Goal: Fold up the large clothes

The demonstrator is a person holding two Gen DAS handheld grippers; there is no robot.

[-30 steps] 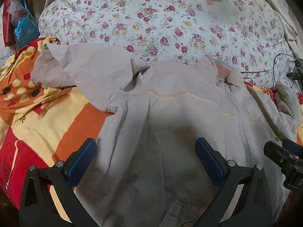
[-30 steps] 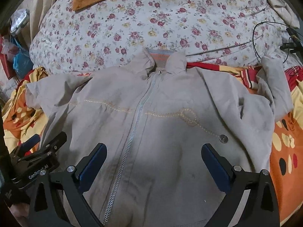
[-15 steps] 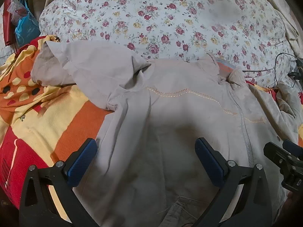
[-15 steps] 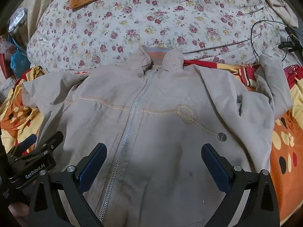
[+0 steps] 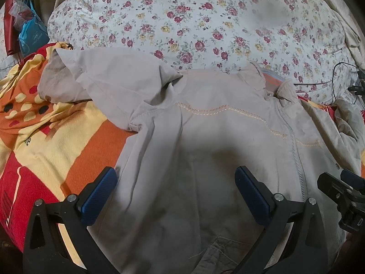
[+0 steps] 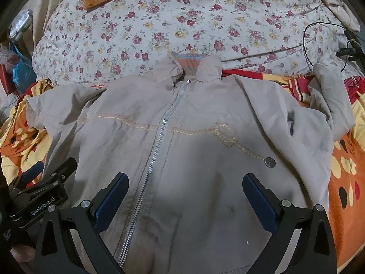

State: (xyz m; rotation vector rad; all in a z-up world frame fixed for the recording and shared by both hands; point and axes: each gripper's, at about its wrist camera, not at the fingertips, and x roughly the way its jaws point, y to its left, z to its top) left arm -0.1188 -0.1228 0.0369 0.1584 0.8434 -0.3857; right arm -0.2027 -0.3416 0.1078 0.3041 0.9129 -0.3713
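Note:
A beige zip-up jacket (image 6: 194, 150) lies front side up on the bed, zipper closed, collar pointing away from me. It also shows in the left wrist view (image 5: 205, 141). Its left sleeve (image 5: 102, 82) is folded and bunched at the far left; its right sleeve (image 6: 330, 105) lies crumpled at the far right. My left gripper (image 5: 175, 189) hovers open and empty over the jacket's left half. My right gripper (image 6: 186, 194) hovers open and empty over the lower right chest, right of the zipper (image 6: 159, 141).
An orange, red and yellow blanket (image 5: 45, 141) lies under the jacket. A floral quilt (image 6: 182, 22) fills the far side. A black cable (image 6: 314, 41) runs at the far right. Bags (image 5: 29, 34) hang at the far left.
Both grippers have shifted slightly forward and lower over the jacket, which has slid a little down in both views. The jaws stay open; the jacket has not moved.

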